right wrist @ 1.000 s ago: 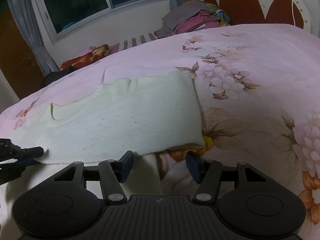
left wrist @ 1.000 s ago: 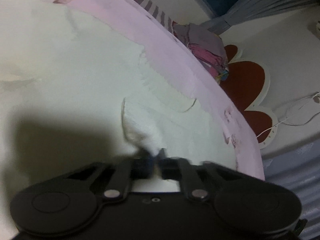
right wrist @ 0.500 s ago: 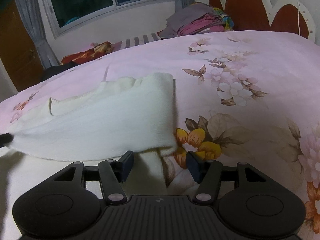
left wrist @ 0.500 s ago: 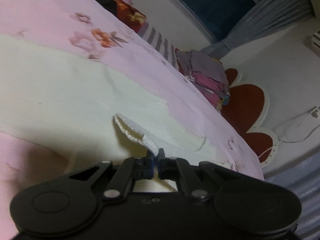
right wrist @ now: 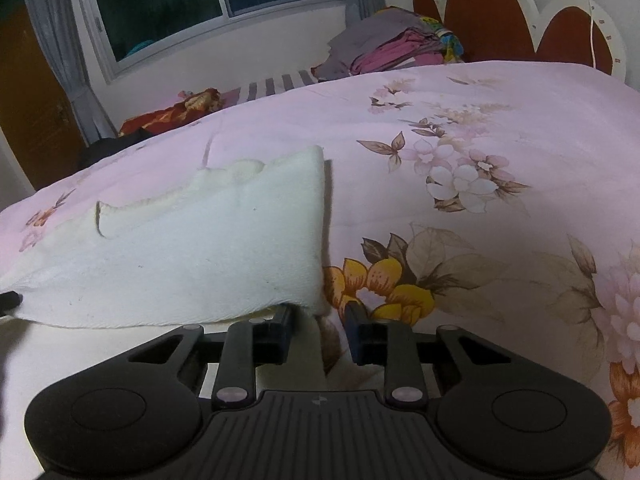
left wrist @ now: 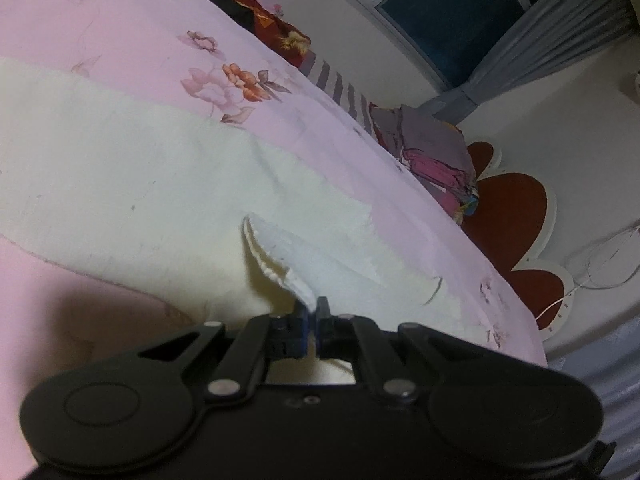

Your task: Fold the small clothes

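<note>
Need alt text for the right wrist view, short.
A cream knitted garment lies partly folded on a pink floral bedsheet, its near corner between the open fingers of the right gripper. Behind are a pile of folded clothes, a dark window and a red scalloped headboard.

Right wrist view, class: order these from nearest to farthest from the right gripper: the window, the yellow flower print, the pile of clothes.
1. Yellow flower print: on the bedspread, just ahead of the right gripper, slightly right.
2. Pile of clothes: at the bed's far edge, right of centre.
3. Window: on the back wall, upper left.
</note>
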`<state>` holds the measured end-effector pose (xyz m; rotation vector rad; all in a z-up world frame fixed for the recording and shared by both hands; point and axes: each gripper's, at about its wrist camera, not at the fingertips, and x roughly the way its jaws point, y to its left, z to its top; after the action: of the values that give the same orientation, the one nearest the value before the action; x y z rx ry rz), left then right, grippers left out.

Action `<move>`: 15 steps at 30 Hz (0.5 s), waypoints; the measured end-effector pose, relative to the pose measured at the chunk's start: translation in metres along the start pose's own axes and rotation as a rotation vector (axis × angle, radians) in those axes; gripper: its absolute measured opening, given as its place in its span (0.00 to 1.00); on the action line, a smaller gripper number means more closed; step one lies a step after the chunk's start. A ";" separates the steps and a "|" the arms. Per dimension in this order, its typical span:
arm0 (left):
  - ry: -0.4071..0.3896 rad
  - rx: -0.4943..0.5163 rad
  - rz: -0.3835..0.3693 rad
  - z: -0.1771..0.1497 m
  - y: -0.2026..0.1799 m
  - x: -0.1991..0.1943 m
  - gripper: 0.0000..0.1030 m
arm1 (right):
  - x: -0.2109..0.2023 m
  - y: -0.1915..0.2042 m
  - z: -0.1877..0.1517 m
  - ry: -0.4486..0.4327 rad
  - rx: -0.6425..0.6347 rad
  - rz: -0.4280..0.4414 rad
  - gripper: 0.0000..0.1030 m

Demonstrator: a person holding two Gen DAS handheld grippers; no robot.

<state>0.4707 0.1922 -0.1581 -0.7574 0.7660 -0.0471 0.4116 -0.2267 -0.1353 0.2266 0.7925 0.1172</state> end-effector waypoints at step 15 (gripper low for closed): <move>-0.063 0.160 0.128 -0.011 -0.011 -0.036 0.18 | -0.033 -0.012 0.014 -0.081 0.046 0.046 0.27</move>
<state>0.4395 0.1888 -0.1343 -0.5541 0.7397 0.0309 0.3989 -0.2471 -0.1055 0.2910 0.7103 0.1326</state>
